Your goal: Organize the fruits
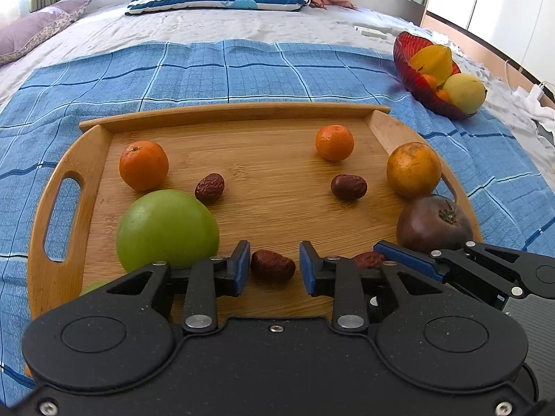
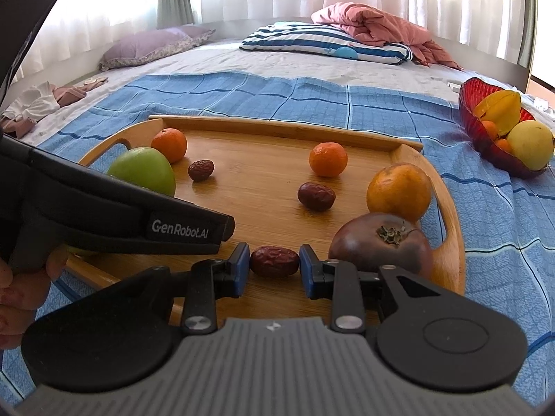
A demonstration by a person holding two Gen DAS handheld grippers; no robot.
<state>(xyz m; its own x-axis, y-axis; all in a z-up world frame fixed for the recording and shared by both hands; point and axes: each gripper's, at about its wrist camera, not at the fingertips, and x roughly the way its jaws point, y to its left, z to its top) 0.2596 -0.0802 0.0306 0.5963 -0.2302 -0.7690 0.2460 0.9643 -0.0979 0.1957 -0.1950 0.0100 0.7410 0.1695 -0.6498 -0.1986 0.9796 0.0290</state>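
Note:
A wooden tray (image 1: pixel 242 112) on a blue checked cloth holds three oranges, a green apple (image 1: pixel 166 228), a dark purple fruit (image 1: pixel 433 223) and several red dates. My left gripper (image 1: pixel 274 267) is low over the tray's near edge, its blue pads on either side of a red date (image 1: pixel 272 265) with small gaps. My right gripper (image 2: pixel 274 260) has its pads touching both ends of another red date (image 2: pixel 274 260), beside the dark purple fruit (image 2: pixel 378 242). That date also shows in the left wrist view (image 1: pixel 367 260).
A red glass bowl (image 1: pixel 406 66) with a starfruit, a yellow fruit and small oranges stands to the right on the cloth; it also shows in the right wrist view (image 2: pixel 468 118). Pillows and a pink blanket lie at the far end of the bed.

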